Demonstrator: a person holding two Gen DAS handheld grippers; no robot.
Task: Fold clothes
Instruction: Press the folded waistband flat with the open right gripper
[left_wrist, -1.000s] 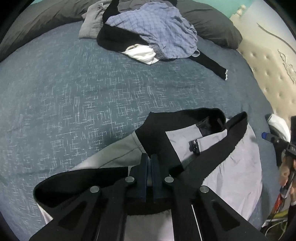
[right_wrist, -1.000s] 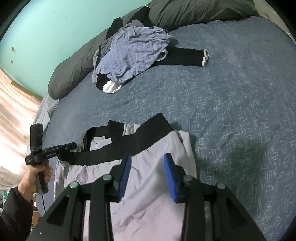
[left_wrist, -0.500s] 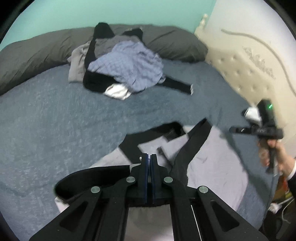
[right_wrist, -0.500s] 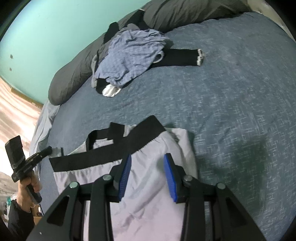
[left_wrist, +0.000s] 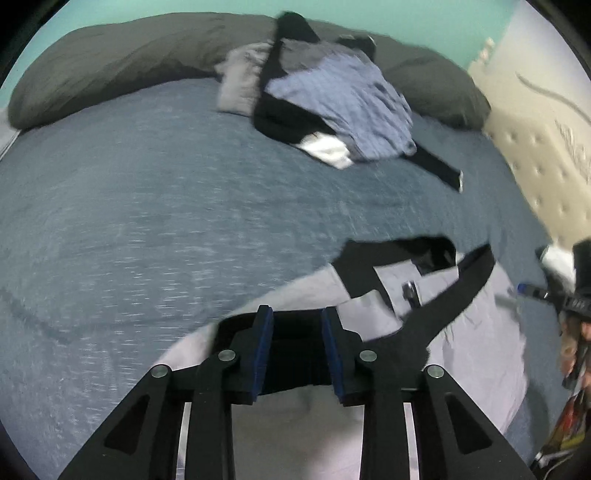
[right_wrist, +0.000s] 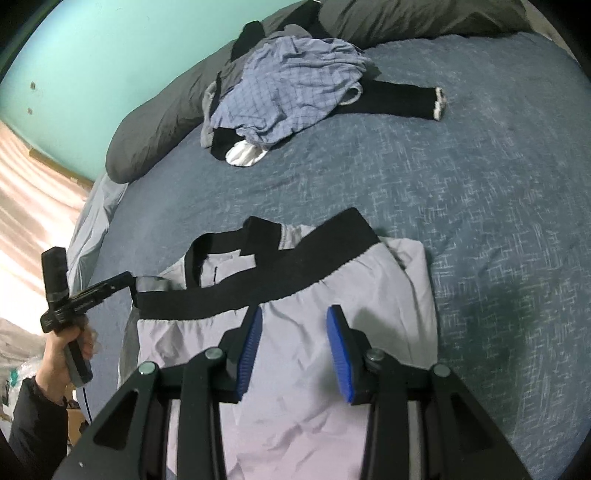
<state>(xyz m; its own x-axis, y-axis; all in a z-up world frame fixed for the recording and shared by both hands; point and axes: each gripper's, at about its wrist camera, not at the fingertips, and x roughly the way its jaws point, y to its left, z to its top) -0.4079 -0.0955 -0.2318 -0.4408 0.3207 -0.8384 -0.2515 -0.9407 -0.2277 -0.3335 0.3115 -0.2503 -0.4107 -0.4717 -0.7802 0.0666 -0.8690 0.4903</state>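
No legible text, label, brand or number is showing in either view. Faint pale marks are appearing on the far hand-held gripper (left_wrist: 576, 304), right edge of the left wrist view; too blurred to read.

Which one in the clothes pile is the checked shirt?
Look at the blue bed cover, then at the heap of clothes up by the dark grey pillows. The checked shirt lies on top of that heap. It is the only pale blue piece with thin crossing lines; the pieces under it are plain black, grey or white.
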